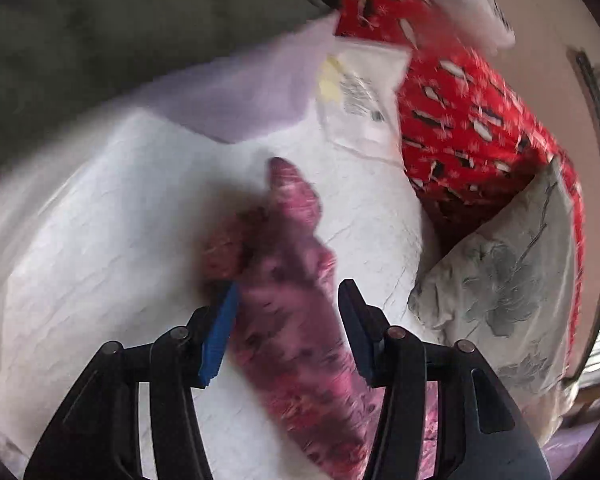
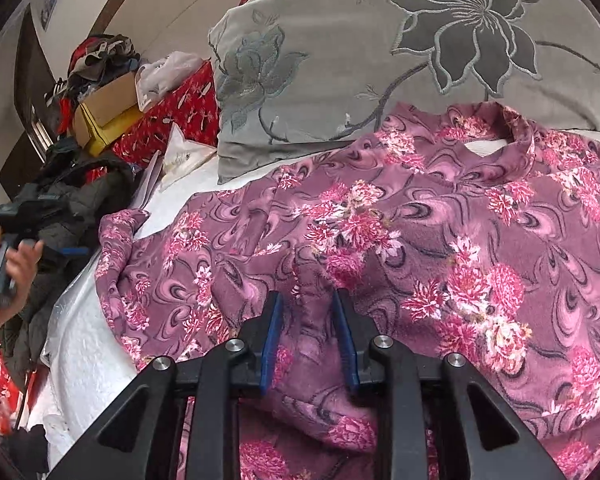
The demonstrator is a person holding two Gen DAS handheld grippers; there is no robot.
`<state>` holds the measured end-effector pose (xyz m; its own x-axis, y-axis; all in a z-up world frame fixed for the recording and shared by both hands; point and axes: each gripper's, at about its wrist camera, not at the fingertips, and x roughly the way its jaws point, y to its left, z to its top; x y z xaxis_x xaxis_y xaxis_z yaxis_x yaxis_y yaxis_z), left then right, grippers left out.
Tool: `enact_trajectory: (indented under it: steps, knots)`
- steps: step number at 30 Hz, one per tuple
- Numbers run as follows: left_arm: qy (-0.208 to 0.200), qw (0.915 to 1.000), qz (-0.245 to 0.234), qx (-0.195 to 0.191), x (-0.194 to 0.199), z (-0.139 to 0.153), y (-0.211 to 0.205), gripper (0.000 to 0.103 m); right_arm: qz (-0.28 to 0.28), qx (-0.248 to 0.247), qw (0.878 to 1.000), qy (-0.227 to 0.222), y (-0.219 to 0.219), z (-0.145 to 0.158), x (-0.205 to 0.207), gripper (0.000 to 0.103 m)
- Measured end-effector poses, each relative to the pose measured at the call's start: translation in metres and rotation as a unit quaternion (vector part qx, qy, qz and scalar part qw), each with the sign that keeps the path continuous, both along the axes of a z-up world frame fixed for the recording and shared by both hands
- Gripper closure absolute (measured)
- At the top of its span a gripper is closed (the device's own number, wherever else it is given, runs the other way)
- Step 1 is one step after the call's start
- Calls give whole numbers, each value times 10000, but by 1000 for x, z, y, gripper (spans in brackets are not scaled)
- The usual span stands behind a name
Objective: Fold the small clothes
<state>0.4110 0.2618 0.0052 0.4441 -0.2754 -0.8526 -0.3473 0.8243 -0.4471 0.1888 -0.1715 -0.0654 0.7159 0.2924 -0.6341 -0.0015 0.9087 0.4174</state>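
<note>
A purple-pink floral top (image 2: 400, 240) lies spread on the white bed sheet (image 2: 84, 344), its collar toward the grey pillow. My right gripper (image 2: 306, 300) stands over the middle of the top with its jaws partly open and a raised fold of the fabric between them. In the left wrist view a sleeve of the top (image 1: 296, 280) stretches across the white sheet (image 1: 100, 240), blurred. My left gripper (image 1: 288, 292) is open with the sleeve lying between its fingers. The left gripper also shows in the right wrist view (image 2: 76, 250), held in a hand at the left edge.
A grey flowered pillow (image 2: 380, 52) lies behind the top and shows in the left view (image 1: 500, 272). A red patterned quilt (image 1: 460, 120), papers (image 1: 360, 96) and a lilac cloth (image 1: 252, 92) lie beyond the sleeve. A dark jacket (image 2: 72, 200) and a cardboard box (image 2: 108, 108) sit left.
</note>
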Motion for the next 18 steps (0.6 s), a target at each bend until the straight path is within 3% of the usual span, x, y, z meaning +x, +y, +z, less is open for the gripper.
enact_trajectory:
  steps: [2, 4, 5, 6, 7, 13, 16, 18]
  knots:
    - [125, 9987, -232, 430, 13, -5, -16, 46, 1, 6, 10000, -2, 0, -1, 0, 75]
    - [295, 9969, -248, 686, 21, -12, -24, 49, 3, 34, 10000, -9, -2, -1, -1, 75]
    - [291, 9965, -268, 735, 21, -13, -27, 74, 4, 55, 10000, -15, -2, -1, -1, 75]
    - [215, 9963, -360, 755, 19, -11, -28, 92, 4, 68, 10000, -17, -2, -1, -1, 75]
    - [184, 9960, -440, 756, 16, -8, -29, 101, 5, 71, 10000, -18, -2, -1, 0, 75]
    - [-638, 9935, -408, 845, -50, 30, 8, 101, 6, 76, 10000, -22, -3, -2, 0, 75]
    - [-496, 9946, -315, 857, -83, 20, 38, 100, 6, 67, 10000, -22, -2, -2, 0, 75]
    - [-263, 9975, -248, 612, -105, 1, 61, 100, 6, 72, 10000, -19, -2, -2, 0, 75]
